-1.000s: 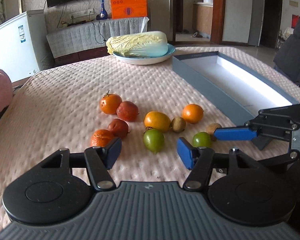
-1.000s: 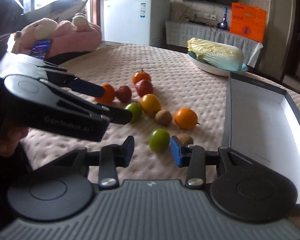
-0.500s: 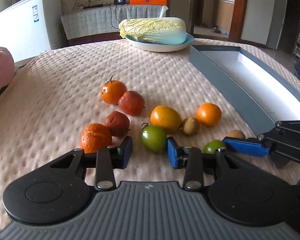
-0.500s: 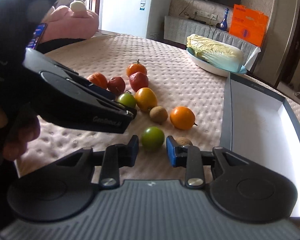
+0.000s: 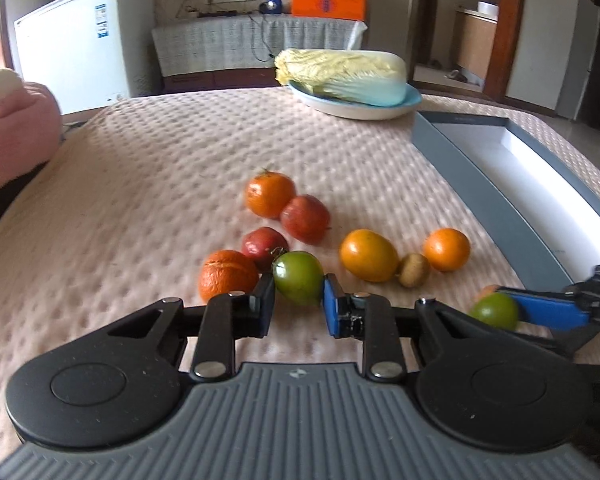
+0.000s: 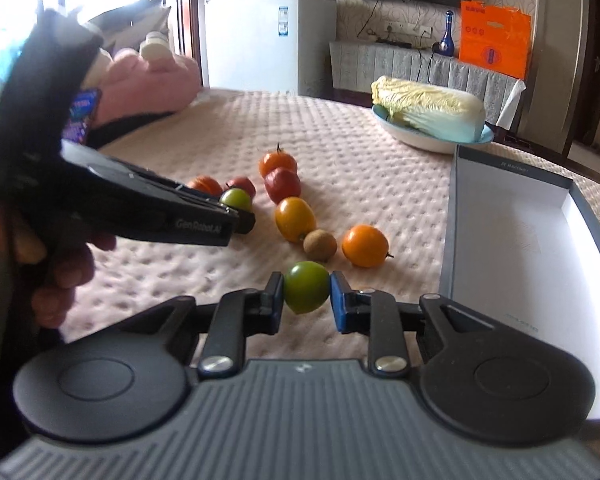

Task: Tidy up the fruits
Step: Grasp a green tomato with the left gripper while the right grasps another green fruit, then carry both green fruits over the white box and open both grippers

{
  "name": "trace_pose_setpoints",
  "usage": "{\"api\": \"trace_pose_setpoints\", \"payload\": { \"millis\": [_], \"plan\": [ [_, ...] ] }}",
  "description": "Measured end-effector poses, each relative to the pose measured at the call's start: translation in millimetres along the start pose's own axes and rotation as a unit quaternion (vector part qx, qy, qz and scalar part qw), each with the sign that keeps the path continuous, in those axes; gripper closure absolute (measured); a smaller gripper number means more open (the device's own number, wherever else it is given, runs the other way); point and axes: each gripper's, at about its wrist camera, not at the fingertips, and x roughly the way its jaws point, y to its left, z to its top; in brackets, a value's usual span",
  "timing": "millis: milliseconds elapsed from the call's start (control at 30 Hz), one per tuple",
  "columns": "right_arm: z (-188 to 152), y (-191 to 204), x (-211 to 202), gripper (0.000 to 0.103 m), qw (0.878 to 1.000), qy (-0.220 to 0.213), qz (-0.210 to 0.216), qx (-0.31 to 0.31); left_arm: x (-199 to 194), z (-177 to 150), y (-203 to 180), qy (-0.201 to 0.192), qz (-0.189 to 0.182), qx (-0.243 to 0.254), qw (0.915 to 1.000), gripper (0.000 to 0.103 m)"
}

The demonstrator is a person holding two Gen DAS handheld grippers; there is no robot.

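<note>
Each green fruit sits between narrowly parted pads, left gripper (image 5: 299, 305) and right gripper (image 6: 306, 301), so you close gently, then carry toward the box (image 6: 512, 240) at 2 o'clock.

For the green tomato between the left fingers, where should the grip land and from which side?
Grip the green tomato across its widest middle, coming in low and level from the near side. It is round and smooth, and the orange and red fruit crowd its far left, so only the near side is free.
</note>
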Motion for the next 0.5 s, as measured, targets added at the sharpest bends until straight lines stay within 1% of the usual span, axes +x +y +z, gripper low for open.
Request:
{"api": "trace_pose_setpoints", "payload": {
  "millis": [233, 300, 400, 500],
  "plan": [
    [8.1, -4.4, -29.2, 0.076, 0.999, -0.035, 0.007, 0.017, -14.0, 3.9, 1.1, -0.01, 0.007, -0.002, 0.9999, 0.073],
    [13.2, -4.7, -37.2, 0.076, 0.999, -0.037, 0.011, 0.006, -17.3, 4.7, 0.6, -0.015, 0.008, 0.0, 0.9999, 0.073],
    [25.1, -7.3, -44.6, 0.076, 0.999, -0.027, 0.023, -0.018, -20.4, 6.8, -0.6, -0.018, 0.011, 0.002, 0.9998, 0.073],
    [37.2, -10.3, -48.7, 0.076, 0.998, -0.015, 0.024, -0.062, -24.8, 8.8, -2.6, -0.024, 0.01, -0.001, 0.9997, 0.073]
  ]
}}
